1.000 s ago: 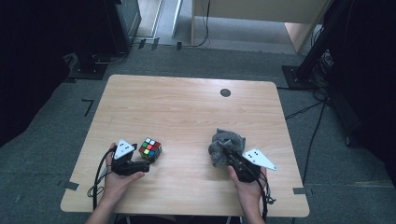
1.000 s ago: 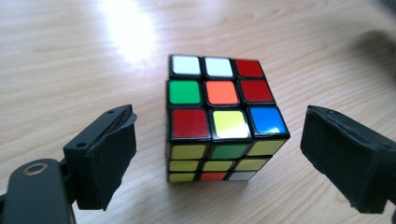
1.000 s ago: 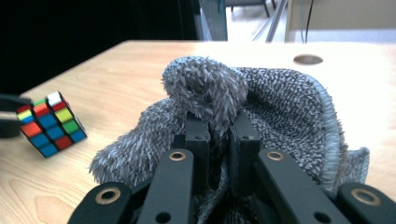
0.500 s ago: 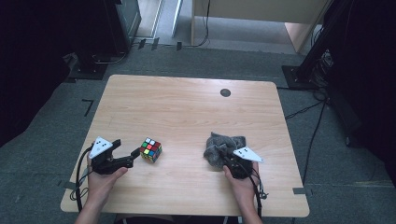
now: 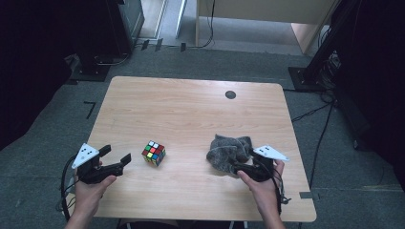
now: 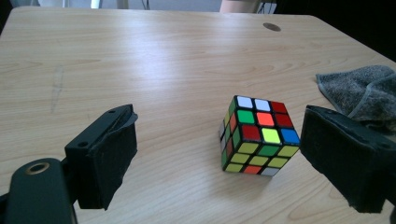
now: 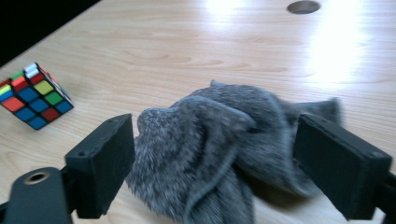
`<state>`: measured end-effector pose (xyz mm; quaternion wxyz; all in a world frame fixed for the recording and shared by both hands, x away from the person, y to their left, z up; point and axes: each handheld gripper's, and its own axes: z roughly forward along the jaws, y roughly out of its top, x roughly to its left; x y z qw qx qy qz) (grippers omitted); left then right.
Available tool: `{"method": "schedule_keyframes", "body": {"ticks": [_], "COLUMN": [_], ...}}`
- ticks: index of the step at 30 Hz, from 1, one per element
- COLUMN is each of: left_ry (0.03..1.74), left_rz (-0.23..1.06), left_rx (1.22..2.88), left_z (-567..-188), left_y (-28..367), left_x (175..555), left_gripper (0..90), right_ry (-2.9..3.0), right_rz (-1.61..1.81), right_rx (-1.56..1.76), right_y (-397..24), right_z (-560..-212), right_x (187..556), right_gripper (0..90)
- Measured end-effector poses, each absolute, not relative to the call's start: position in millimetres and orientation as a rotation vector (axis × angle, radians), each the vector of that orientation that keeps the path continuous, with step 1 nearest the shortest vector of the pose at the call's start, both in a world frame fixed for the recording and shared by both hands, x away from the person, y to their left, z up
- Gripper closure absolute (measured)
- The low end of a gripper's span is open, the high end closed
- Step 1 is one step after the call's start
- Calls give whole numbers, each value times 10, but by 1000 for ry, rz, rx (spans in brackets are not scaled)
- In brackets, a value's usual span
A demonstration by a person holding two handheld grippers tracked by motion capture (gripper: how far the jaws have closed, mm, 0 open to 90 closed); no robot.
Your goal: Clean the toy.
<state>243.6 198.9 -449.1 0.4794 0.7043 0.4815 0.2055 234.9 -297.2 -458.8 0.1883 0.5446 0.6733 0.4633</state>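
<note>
Right gripper (image 7: 215, 163) jaws just opened, straddling crumpled grey cloth (image 7: 224, 140); left gripper (image 6: 219, 158) open, multicoloured puzzle cube (image 6: 257, 135) ahead, untouched.

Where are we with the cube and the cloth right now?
Done: puzzle cube sits free on the table, left gripper open beside it. In hand: right gripper has just been opening, grey cloth crumpled between its jaws, no longer pinched. Left: nothing held; next step unclear.
</note>
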Motion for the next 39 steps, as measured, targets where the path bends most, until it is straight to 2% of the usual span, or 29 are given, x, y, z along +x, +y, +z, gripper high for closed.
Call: {"method": "schedule_keyframes", "body": {"ticks": [7,27,33,39], "left_ry": [1221,1316,1354,1374], "left_rz": [519,496,457,464], "left_rx": [1726,1787,1822,1876], "left_z": [-4600,-4949,-5081,-5124], "left_y": [2222,2696,2754,2711], "left_x": [2347,2156,2132,2158], "left_gripper": [109,97,97,98], "right_ry": [1846,1791,1796,1828], "right_rz": [1267,1083,1032,955], "right_rx": [1588,1723,1781,1753], "right_y": [-3411,-4331,-4458,-4413], "right_z": [-4530,-4978,-5177,-5252], "right_x": [2146,1698,1635,1663], "right_gripper": [2,0,0,0]}}
